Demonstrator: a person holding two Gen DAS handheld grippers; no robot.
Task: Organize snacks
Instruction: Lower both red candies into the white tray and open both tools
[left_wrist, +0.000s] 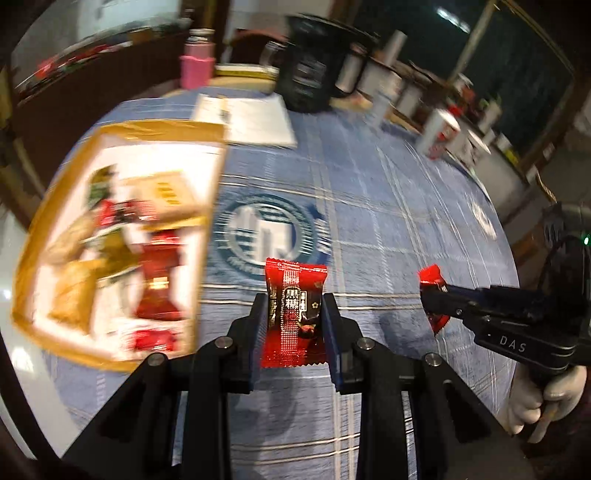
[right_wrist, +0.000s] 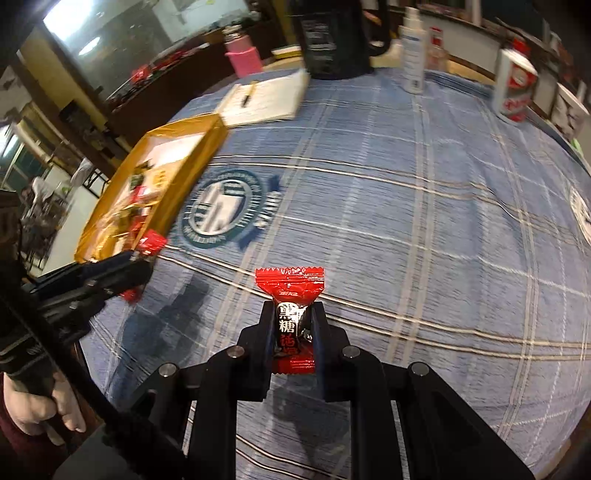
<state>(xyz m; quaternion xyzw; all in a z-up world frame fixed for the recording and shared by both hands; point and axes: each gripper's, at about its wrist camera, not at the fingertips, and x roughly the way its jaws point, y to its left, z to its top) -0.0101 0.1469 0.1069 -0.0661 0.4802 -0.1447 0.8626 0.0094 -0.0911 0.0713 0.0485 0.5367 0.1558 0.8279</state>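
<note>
- Two red candy packets are up off the table, one in each claw, above a blue plaid tablecloth (right_wrist: 424, 229).
- Left claw (left_wrist: 294, 314), nearest in its own view, pinches a red candy packet (left_wrist: 294, 314) by its two side edges, the packet standing upright between the blue-lined pads.
- Right claw (right_wrist: 294, 325) is pressed onto a second red candy packet (right_wrist: 291, 317), squeezing its dark printed middle, with the crimped top edge fanning out above the fingertips.
- From the left wrist view, the right claw (left_wrist: 434, 299) comes in from the right edge, held by a hand in a pale glove (left_wrist: 543, 395).
- From the right wrist view, the left claw (right_wrist: 144, 266) reaches in from the left, its packet near the corner of the tray.
- Beyond both, a gold-rimmed tray (left_wrist: 33, 236) sits on the cloth to the left, already holding red and gold wrapped snacks.
- Just past the tray, a round blue-and-white emblem (right_wrist: 221, 210) is printed on the cloth.
- Farther back lie an open notebook (right_wrist: 269, 98), a pink bottle (right_wrist: 243, 59) and a large dark mug (right_wrist: 332, 40).
- Farthest right stand a white spray bottle (right_wrist: 413, 48) and a red-and-white can (right_wrist: 515, 88).
</note>
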